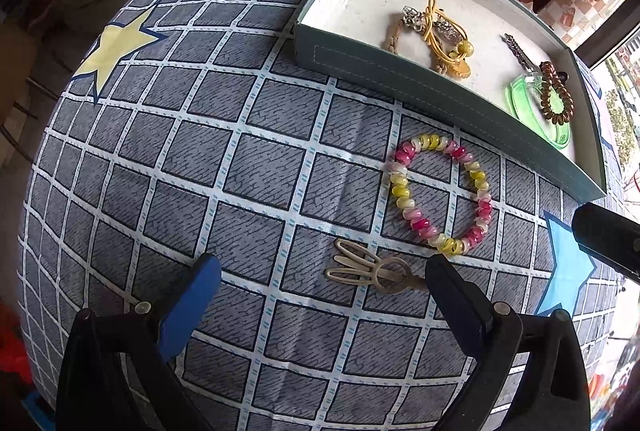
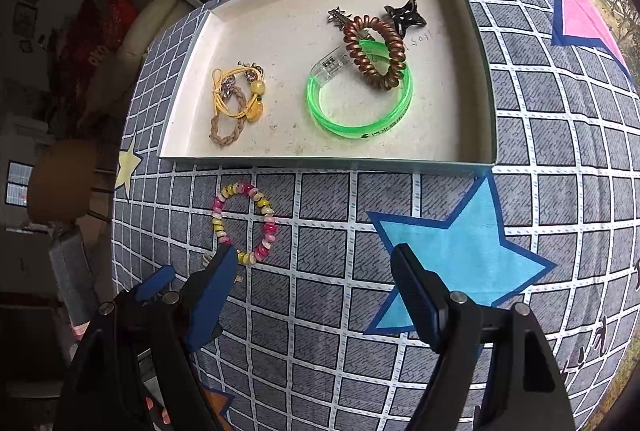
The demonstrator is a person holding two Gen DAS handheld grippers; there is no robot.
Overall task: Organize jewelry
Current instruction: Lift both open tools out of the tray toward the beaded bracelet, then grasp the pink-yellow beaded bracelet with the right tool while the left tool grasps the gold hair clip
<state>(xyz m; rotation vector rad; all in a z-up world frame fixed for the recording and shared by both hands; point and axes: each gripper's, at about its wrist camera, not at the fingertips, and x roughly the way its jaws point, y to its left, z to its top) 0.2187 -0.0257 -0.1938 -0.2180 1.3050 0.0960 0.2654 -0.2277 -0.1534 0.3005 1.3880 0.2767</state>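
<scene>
Both claws hang wide open and empty; the left claw (image 1: 322, 271) is over a hair clip (image 1: 370, 271) beside the bracelet (image 1: 440, 193), likely next for the tray (image 1: 400, 87)

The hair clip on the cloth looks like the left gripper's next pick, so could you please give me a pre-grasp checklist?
1. Left gripper open, nothing held: ok.
2. Hair clip lies between its jaws: ok, off-centre toward one side.
3. Clip apart from the beaded bracelet: ok, though close.
4. Right gripper open, nothing held: ok.
5. Bare floor left in the tray: ok.
6. Pads touching the cloth: cannot tell.
</scene>
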